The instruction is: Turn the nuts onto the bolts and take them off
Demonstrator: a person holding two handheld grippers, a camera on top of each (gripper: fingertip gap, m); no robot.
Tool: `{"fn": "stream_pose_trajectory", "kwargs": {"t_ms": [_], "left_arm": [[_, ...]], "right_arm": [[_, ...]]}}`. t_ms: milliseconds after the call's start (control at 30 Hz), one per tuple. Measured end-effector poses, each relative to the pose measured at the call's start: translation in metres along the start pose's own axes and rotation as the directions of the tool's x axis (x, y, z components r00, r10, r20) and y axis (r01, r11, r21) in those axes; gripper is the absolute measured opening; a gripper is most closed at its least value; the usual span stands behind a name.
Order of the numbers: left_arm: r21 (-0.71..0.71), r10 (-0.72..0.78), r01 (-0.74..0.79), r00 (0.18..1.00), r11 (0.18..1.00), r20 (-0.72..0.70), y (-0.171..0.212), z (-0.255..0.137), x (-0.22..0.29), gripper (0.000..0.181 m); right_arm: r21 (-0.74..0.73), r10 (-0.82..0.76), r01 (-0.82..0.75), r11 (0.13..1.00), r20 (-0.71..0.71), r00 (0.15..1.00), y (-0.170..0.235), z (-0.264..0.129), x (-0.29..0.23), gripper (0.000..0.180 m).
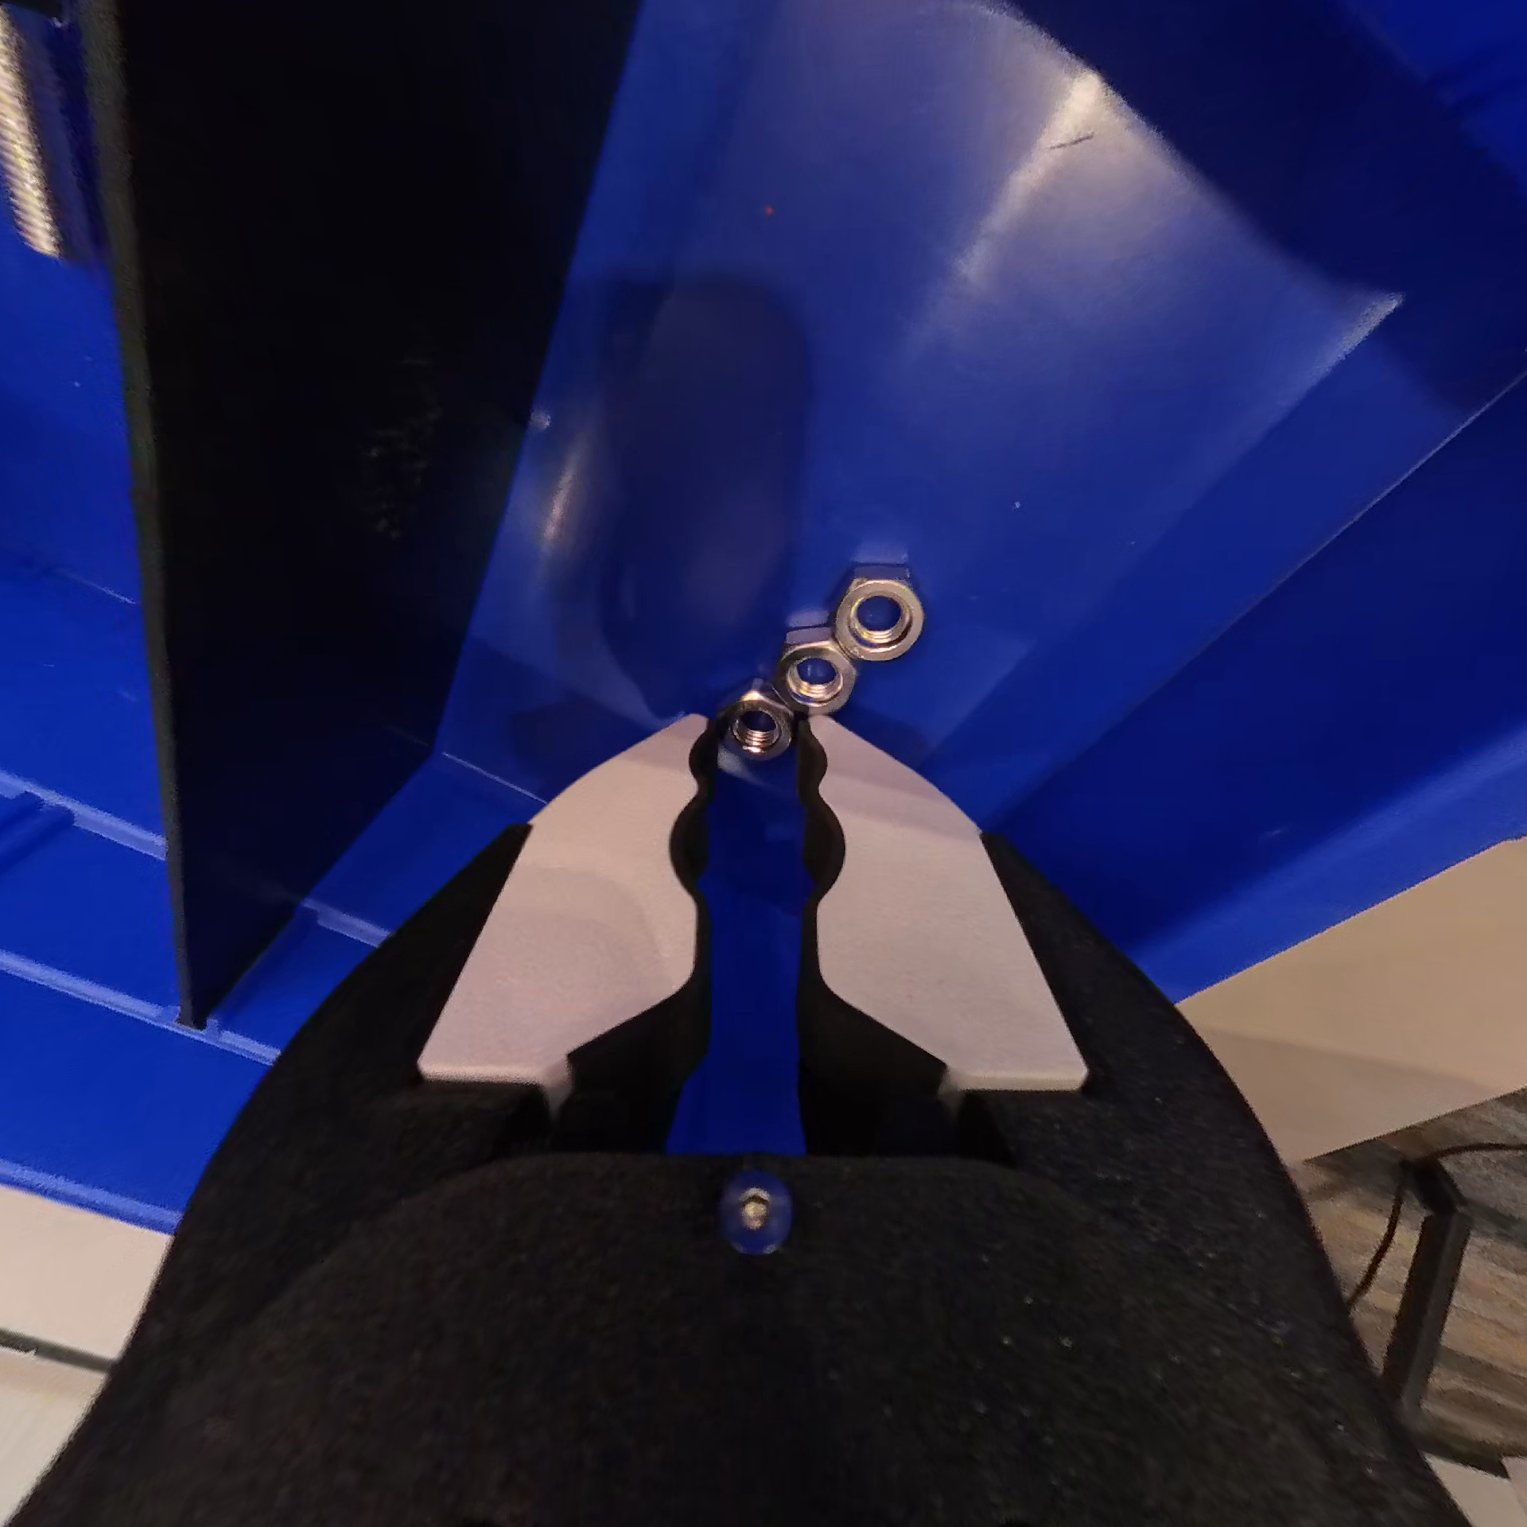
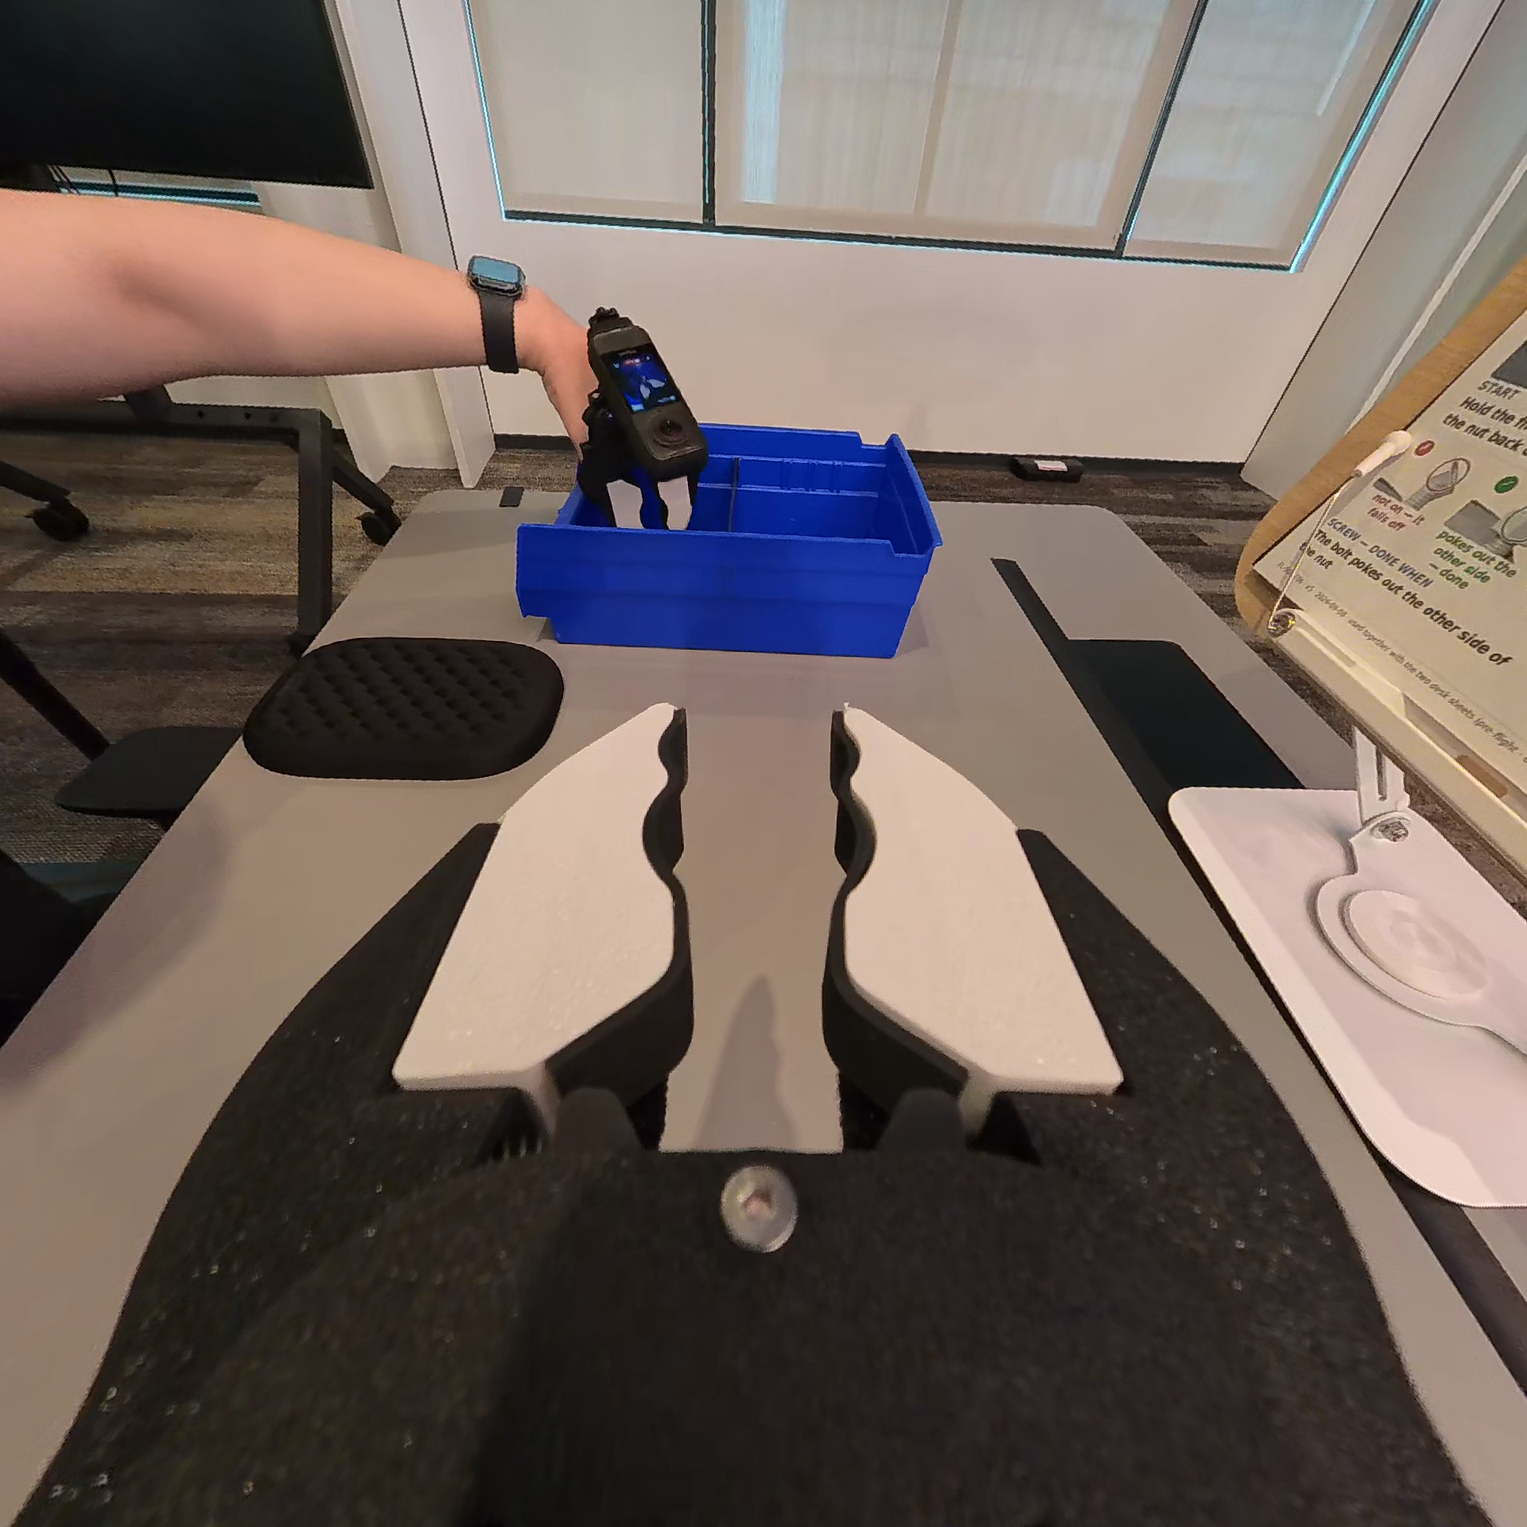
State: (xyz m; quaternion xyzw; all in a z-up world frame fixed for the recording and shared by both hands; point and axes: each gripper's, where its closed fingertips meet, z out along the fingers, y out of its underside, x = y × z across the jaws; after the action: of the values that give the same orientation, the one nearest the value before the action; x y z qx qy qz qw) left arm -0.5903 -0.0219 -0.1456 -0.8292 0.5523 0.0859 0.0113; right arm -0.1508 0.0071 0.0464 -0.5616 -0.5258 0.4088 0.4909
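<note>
In the left wrist view my left gripper (image 1: pixel 756 725) reaches down into the left compartment of a blue bin (image 1: pixel 1074 413). Its tips are closed on the nearest of three silver nuts (image 1: pixel 758 735). The second nut (image 1: pixel 814 676) and the third nut (image 1: pixel 880 620) lie in a row behind it on the bin floor. A threaded bolt (image 1: pixel 29 132) shows at the top left, past a black divider (image 1: pixel 248 413). My right gripper (image 2: pixel 760 727) is open and empty above the grey table (image 2: pixel 744 826), well short of the bin (image 2: pixel 727 595). The left gripper (image 2: pixel 653 512) also shows there, inside the bin.
A black dimpled pad (image 2: pixel 405 706) lies on the table's left side. A tilted instruction board (image 2: pixel 1405 512) on a white stand (image 2: pixel 1322 950) is at the right. A person's arm (image 2: pixel 248 306) with a wristwatch reaches in from the left. Some 50 cm of space lies between my two pairs of fingers. To reach the threaded bolt (image 1: pixel 29 132) in a straight line is about 12 cm for my left fingers, about 45 cm for my right.
</note>
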Motion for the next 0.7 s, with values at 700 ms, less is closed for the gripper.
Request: {"fn": "stream_pose_trajectory", "kwargs": {"t_ms": [700], "left_arm": [[0.415,0.198,-0.273,0.956,0.868,0.216,-0.203,-0.178,0.024,0.018]], "right_arm": [[0.05,0.039,-0.038,0.998,-0.017,0.999,-0.001,-0.019,0.009,0.032]]}}
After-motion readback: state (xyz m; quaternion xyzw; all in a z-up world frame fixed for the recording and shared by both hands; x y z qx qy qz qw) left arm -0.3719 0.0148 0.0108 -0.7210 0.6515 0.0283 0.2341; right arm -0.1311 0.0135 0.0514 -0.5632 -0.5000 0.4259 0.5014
